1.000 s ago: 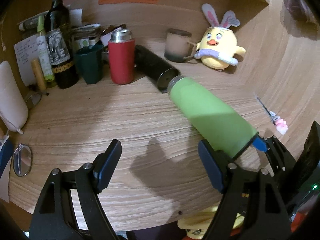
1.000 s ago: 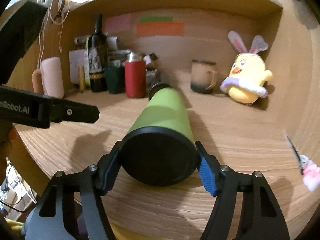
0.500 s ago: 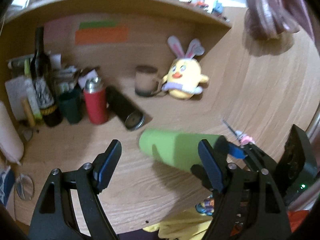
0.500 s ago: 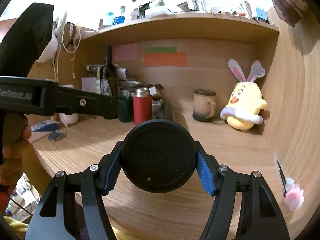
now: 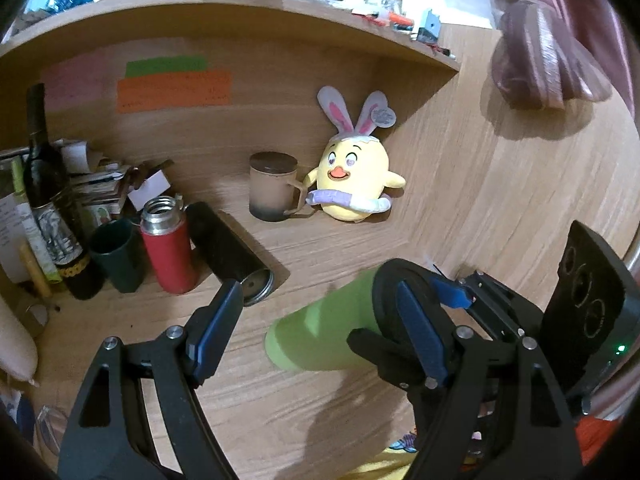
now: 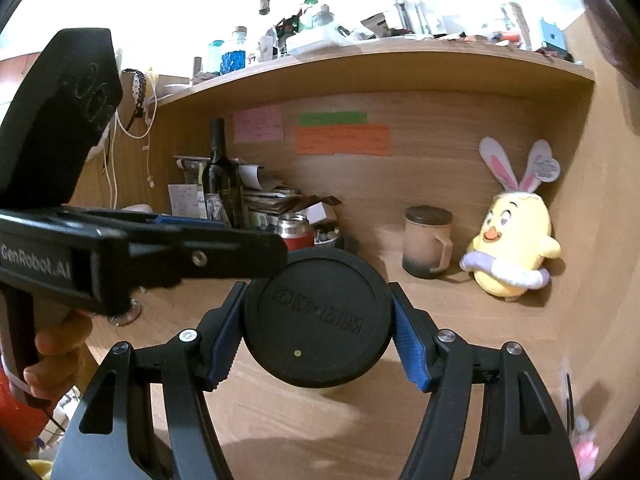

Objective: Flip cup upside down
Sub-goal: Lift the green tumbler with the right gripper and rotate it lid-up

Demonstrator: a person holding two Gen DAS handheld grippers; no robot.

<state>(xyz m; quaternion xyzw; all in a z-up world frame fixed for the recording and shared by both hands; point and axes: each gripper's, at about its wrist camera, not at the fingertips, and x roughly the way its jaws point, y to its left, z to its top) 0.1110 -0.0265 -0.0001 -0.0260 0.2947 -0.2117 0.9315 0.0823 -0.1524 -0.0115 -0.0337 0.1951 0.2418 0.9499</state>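
Right wrist view: the right gripper (image 6: 318,334) has its blue-padded fingers (image 6: 410,354) clamped on either side of the green cup (image 6: 318,320), whose round black base faces the lens and hides the body. Left wrist view: the same cup (image 5: 320,338) is held off the counter (image 5: 280,412), roughly level, open end towards the left. The left gripper (image 5: 316,334) has its fingers (image 5: 214,330) spread wide, gripping nothing, with the cup partly between them. Further back stand a red flask (image 5: 170,256), a black tumbler (image 5: 228,252) lying on its side, a brown mug (image 5: 272,186) and a yellow plush chick (image 5: 354,176).
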